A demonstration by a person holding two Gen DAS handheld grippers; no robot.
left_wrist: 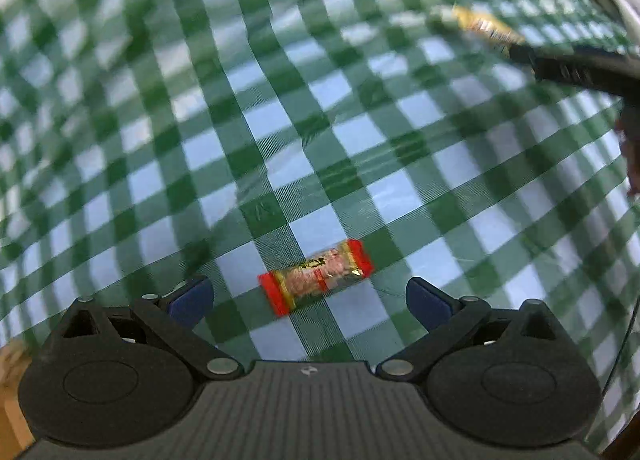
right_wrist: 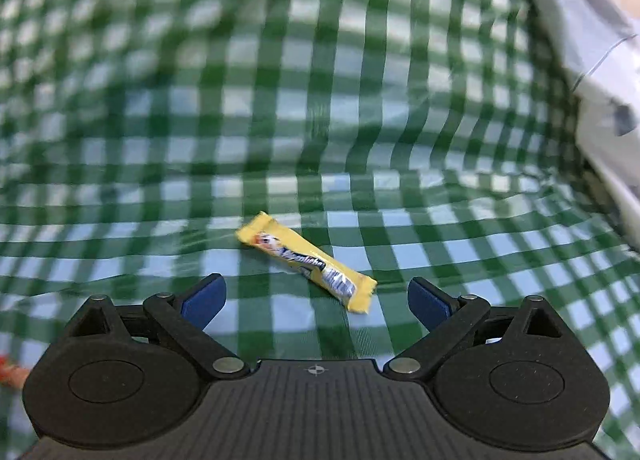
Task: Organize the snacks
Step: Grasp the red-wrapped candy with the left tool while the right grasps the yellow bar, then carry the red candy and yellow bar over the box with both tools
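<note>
Green-checked cloth (left_wrist: 280, 120) covers the whole surface, kinda wrinkly. Both the left gripper (left_wrist: 308, 296) and right gripper (right_wrist: 316, 296) are spread wide, red-ended snack (left_wrist: 316, 276) and yellow bar (right_wrist: 308, 264) lying loose between their fingers.

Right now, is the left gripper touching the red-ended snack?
Apart. In the left wrist view, the open left gripper has checked cloth showing between each blue finger and the red-ended snack.
</note>
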